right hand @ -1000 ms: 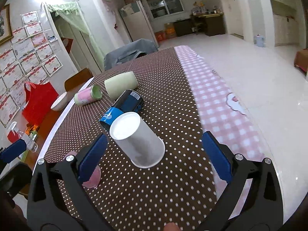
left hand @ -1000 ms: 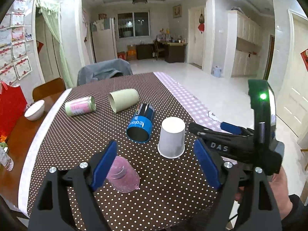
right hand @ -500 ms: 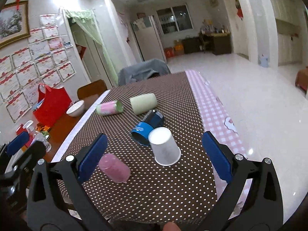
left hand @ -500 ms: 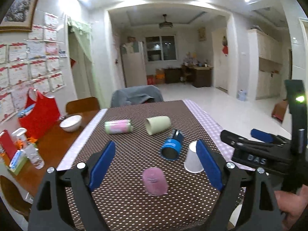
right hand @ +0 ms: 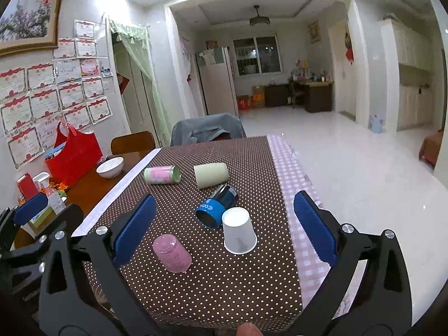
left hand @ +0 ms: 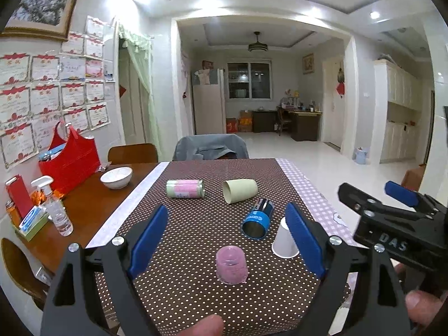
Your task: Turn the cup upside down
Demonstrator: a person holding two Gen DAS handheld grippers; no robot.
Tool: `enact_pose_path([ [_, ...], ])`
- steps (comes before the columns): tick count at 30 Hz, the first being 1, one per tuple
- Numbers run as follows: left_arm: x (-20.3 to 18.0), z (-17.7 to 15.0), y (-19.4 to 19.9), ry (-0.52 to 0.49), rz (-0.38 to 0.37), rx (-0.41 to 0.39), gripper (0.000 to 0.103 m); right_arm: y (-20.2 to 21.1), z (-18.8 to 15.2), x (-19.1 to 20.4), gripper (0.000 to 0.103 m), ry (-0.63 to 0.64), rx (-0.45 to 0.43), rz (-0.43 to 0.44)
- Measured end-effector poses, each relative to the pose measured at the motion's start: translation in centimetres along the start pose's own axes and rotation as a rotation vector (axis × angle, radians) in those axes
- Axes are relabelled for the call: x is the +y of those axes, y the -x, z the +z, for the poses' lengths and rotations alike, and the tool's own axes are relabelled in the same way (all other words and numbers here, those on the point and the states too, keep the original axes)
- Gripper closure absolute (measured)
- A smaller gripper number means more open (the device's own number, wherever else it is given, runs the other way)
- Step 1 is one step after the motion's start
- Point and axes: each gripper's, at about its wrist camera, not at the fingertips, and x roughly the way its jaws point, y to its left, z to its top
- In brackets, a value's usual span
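Grippers retreated; pink cup (left hand: 231, 264) stands inverted

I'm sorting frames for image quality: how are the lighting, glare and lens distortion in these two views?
Left wrist view: strong fisheye bending of walls and door frames, black vignette at the corners, ceiling lights blown out, pink cup sharp. Right wrist view: same barrel distortion, glare patches on the wall and ceiling, floor reflecting light, white cup crisp with a soft shadow; no motion blur visible.

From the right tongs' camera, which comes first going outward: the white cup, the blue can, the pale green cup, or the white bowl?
1. White cup, upside down, centre.
2. Blue can, lying just behind it.
3. Pale green cup, lying farther back.
4. White bowl, far left on bare wood.
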Motion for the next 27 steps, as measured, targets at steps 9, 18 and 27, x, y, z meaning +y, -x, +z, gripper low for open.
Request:
enact_pose_path([
  [9,1.4,0.0,0.5,0.016,0.071,0.000,0.018,0.7,0.0,1.6,0.006,0.043,-0.024,0.006],
  [18,1.8,-0.1,1.0,0.024,0.089,-0.003,0.018,1.1,0.0,1.5,0.006,0.046,-0.035,0.007],
  [27,1.9,-0.4,0.8,0.033,0.073,0.011,0.018,1.1,0.0,1.4,0.006,0.047,-0.033,0.008],
])
